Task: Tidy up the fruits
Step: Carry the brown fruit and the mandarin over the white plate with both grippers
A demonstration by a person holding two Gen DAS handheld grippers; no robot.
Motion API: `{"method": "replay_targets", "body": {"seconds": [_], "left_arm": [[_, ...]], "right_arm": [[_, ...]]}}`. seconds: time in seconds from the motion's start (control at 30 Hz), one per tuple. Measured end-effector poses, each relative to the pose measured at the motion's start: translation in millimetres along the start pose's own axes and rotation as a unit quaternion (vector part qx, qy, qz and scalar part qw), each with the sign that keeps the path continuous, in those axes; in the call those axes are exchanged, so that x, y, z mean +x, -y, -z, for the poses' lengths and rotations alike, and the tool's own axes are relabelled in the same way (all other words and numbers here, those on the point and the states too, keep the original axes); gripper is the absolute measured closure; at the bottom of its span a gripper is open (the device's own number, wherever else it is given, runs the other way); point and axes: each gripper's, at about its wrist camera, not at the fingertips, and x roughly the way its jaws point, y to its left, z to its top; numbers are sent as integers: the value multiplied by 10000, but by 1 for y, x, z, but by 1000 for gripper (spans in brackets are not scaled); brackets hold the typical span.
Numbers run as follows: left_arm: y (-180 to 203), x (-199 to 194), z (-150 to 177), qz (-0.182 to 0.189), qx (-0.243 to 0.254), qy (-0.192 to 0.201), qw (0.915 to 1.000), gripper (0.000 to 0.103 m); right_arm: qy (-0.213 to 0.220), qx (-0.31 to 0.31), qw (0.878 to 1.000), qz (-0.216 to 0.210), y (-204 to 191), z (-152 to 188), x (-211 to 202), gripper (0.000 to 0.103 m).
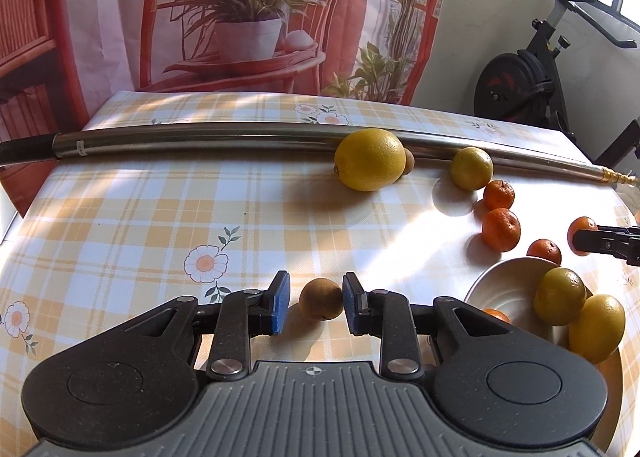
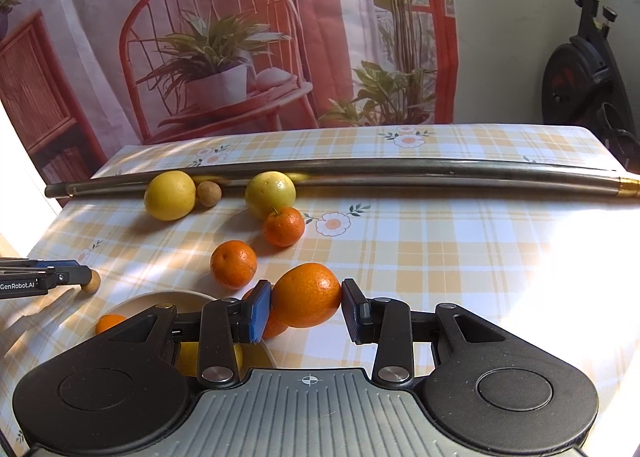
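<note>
My left gripper [image 1: 316,299] stands open low over the checked tablecloth, with a small brown round fruit [image 1: 321,299] between its blue pads. The right pad touches the fruit and a narrow gap shows at the left pad. My right gripper [image 2: 306,307] is shut on a mandarin [image 2: 307,300], both pads against its sides. A beige plate [image 1: 500,285] beside it holds two yellow-green citrus [image 1: 560,297] and a small mandarin [image 1: 496,315]. Loose mandarins [image 2: 233,264] [image 2: 283,227] lie just beyond. A big yellow citrus [image 1: 370,159], another brown fruit [image 2: 209,193] and a yellow-green citrus [image 2: 270,195] rest against a pipe.
A long metal pipe [image 1: 240,137] lies across the far side of the table. Behind it hangs a printed curtain [image 1: 248,17], with an exercise bike [image 1: 528,85] at the right. The table edge drops off on the left [image 1: 24,209].
</note>
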Motion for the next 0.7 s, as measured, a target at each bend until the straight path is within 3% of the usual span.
{"method": "replay_targets", "body": {"seconds": [0.33, 0.7], "left_arm": [[9, 2, 3, 62, 52, -82, 9999, 75], [47, -46, 8, 479, 477, 394, 9969, 75]], "right_arm": [[-16, 162, 9999, 5, 1, 5, -9, 68], [111, 133, 9998, -78, -8, 12, -33, 68]]}}
